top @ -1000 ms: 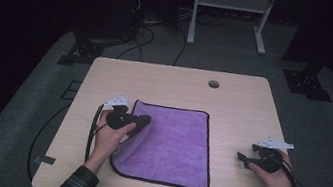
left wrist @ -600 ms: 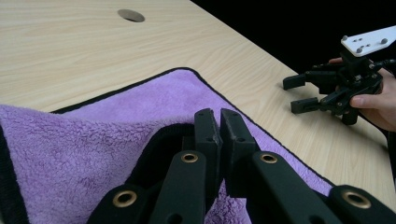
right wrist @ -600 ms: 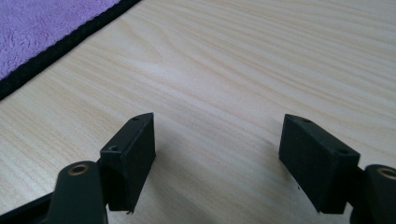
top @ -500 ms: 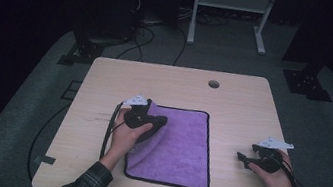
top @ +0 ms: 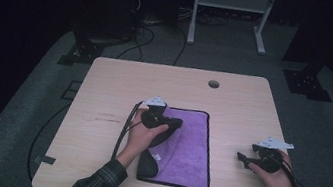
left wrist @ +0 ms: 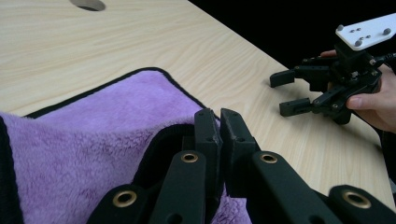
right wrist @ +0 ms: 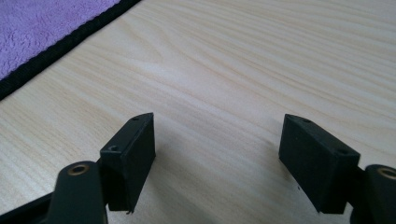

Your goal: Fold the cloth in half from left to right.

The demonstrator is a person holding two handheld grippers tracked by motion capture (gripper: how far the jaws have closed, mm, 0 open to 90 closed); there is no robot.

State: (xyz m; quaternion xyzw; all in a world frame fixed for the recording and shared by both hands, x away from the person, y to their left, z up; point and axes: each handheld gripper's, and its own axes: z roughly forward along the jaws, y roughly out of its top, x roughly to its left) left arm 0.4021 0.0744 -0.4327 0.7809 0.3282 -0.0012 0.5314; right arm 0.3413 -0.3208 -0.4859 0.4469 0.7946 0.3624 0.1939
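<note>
Cloth edge dragged rightward, apparently pinched between jaws

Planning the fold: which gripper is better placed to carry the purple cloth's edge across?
Left. The left gripper is already shut on the purple cloth's lifted edge; the right gripper rests open on bare table, apart.

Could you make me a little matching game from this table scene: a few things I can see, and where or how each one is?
Things:
1. left claw
2. right claw
3. fluffy purple cloth with black edging
4. round hole in the pale wooden table

States:
A. open above bare wood
B. near the far edge
C. partly folded over
D. shut on the cloth's edge

Pairs: 1-D, 2-A, 3-C, 4-B
</note>
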